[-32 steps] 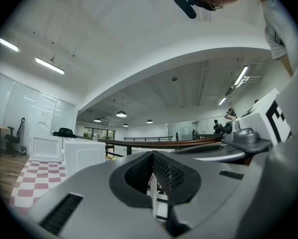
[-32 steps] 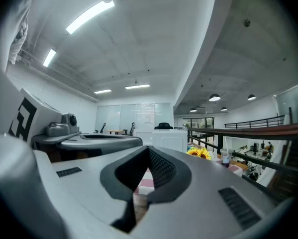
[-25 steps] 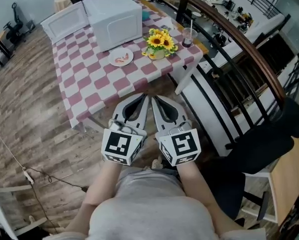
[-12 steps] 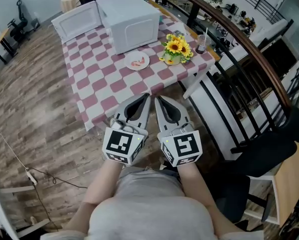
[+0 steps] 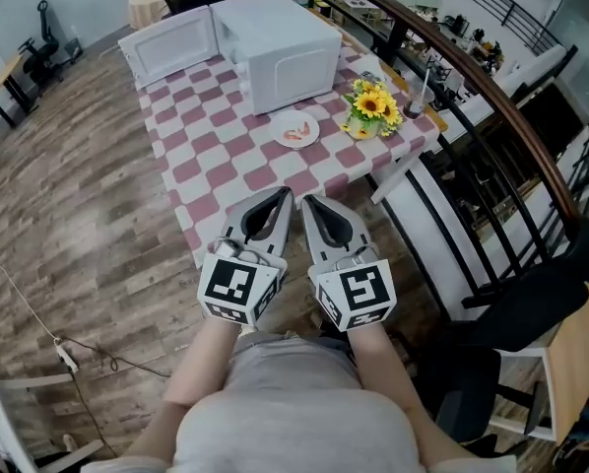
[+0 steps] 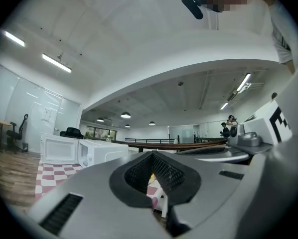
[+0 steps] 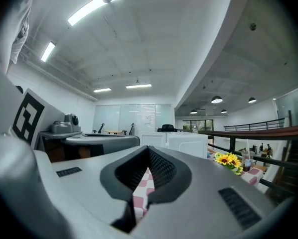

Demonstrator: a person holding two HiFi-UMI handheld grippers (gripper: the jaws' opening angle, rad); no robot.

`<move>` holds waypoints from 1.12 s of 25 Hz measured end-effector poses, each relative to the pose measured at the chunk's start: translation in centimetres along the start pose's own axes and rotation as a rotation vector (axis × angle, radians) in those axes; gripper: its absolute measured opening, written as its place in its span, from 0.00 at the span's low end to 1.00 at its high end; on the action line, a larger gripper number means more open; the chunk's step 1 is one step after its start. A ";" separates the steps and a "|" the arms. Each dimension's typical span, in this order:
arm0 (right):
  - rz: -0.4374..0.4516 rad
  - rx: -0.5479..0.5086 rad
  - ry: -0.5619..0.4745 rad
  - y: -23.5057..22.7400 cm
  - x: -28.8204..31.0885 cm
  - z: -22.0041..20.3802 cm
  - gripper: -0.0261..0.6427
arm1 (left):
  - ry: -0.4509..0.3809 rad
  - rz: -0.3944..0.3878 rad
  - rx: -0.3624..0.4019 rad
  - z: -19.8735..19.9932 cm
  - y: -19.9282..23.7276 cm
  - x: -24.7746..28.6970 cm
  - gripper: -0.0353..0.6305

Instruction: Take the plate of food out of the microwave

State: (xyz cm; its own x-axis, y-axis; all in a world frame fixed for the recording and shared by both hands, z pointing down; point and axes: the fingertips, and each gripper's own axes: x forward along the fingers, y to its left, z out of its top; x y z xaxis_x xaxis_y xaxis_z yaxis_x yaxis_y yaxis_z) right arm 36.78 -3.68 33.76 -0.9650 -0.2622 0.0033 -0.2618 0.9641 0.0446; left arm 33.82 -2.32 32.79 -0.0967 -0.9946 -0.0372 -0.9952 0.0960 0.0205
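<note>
Pink-checked tablecloth (image 5: 208,146) carries the one plate of food (image 5: 295,129), outside and just in front of the one white microwave (image 5: 275,47), whose door (image 5: 171,42) stands open. The removal looks done, with perhaps the door left to close. One sunflower bunch (image 5: 373,106) and one cup (image 5: 419,87) stand nearby. Two grippers, left gripper (image 5: 283,194) and right gripper (image 5: 309,202), are clenched empty, well apart from the plate.

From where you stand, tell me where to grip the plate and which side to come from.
Grip the plate by its near rim, coming in low from your side of the table. It lies flat, so the thin rim is the only hold. The food sits in its middle, the microwave stands behind and the sunflowers to its right, so the near edge is probably freest.
</note>
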 end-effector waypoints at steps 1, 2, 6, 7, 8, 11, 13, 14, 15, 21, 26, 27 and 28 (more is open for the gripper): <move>0.002 0.001 0.000 0.5 0.5 0.0 0.07 | -0.001 0.004 -0.006 0.0 0.7 -0.4 0.06; 0.003 0.002 0.000 1.1 0.9 0.1 0.07 | -0.002 0.008 -0.010 0.0 1.3 -0.8 0.06; 0.007 0.001 0.005 3.0 2.7 0.0 0.07 | -0.007 0.025 -0.022 0.0 4.0 -2.4 0.06; 0.008 0.004 0.007 3.6 3.2 0.0 0.07 | -0.007 0.028 -0.027 0.0 4.7 -2.8 0.06; 0.010 0.007 0.009 4.2 3.6 0.0 0.07 | -0.006 0.031 -0.031 -0.1 5.3 -3.3 0.06; 0.017 0.014 0.015 6.0 4.9 -0.1 0.07 | -0.003 0.041 -0.034 -0.2 7.3 -4.7 0.06; 0.020 0.016 0.014 7.1 5.8 0.1 0.07 | -0.001 0.047 -0.030 -0.1 8.5 -5.6 0.06; 0.022 0.017 0.012 7.7 6.2 0.2 0.07 | 0.000 0.050 -0.027 0.0 9.1 -6.1 0.06; 0.024 0.018 0.011 8.3 6.6 0.3 0.07 | 0.001 0.055 -0.025 0.1 9.8 -6.5 0.06; 0.045 0.021 0.010 11.7 8.8 0.6 0.07 | 0.006 0.083 -0.022 0.1 13.3 -9.2 0.06; 0.075 0.014 0.029 13.9 10.6 0.4 0.07 | 0.004 0.114 -0.028 0.2 15.9 -10.6 0.06; 0.079 0.013 0.032 14.2 10.9 0.4 0.07 | 0.003 0.119 -0.028 0.2 16.3 -10.7 0.06; 0.082 0.013 0.034 14.4 11.3 0.5 0.07 | 0.003 0.122 -0.027 0.2 16.7 -10.7 0.06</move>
State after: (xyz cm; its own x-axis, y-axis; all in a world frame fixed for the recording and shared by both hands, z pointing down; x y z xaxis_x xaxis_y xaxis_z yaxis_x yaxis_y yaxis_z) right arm 22.12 7.25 33.99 -0.9822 -0.1832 0.0406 -0.1821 0.9828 0.0297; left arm 18.22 9.97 33.29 -0.2169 -0.9757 -0.0301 -0.9752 0.2151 0.0518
